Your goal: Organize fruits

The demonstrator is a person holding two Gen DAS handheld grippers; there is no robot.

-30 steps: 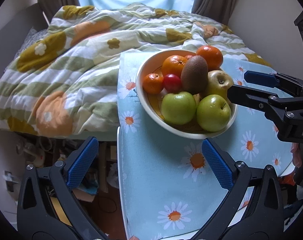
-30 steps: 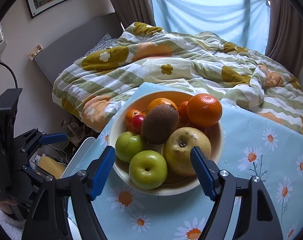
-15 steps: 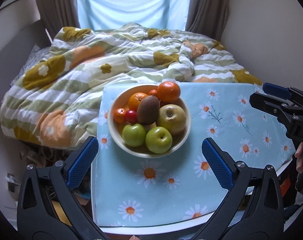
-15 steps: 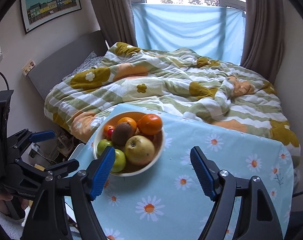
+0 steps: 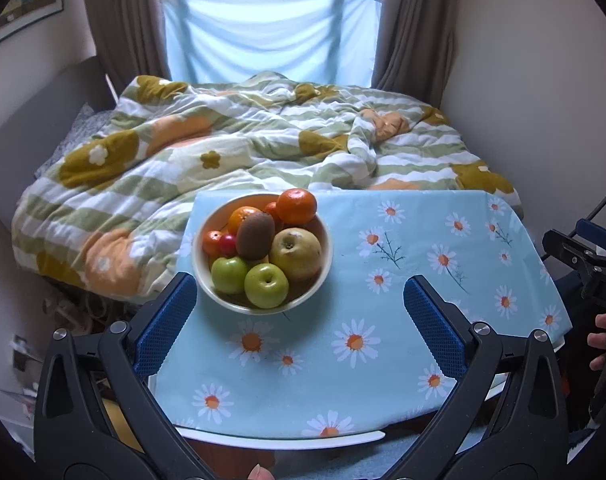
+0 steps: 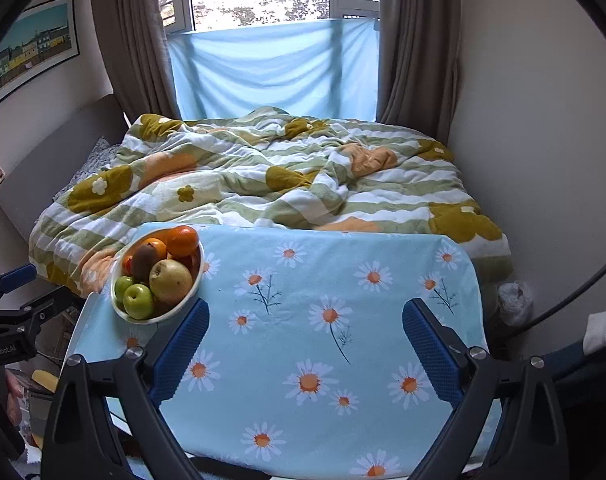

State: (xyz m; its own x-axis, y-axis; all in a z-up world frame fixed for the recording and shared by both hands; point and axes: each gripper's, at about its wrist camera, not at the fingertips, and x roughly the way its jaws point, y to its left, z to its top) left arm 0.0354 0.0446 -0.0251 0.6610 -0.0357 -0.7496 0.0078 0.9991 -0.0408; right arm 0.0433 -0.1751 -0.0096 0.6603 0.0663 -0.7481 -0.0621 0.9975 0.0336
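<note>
A cream bowl (image 5: 321,280) (image 6: 159,318) full of fruit sits at the far left corner of the table. It holds two green apples (image 5: 266,285), a yellow apple (image 5: 295,254), a kiwi (image 5: 255,235), oranges (image 5: 297,205) and small red fruits. My left gripper (image 5: 301,310) is open and empty, held back above the table's near edge, below the bowl. My right gripper (image 6: 305,330) is open and empty over the middle of the table, to the right of the bowl.
The table wears a light blue daisy cloth (image 5: 403,280) (image 6: 343,300). A bed with a flowered quilt (image 5: 243,152) lies right behind it. Walls and curtains close in both sides. Clutter lies on the floor at the left.
Both grippers have pulled back and up from the bowl, so the whole table now shows. Both stay open. The fruit has not moved.
</note>
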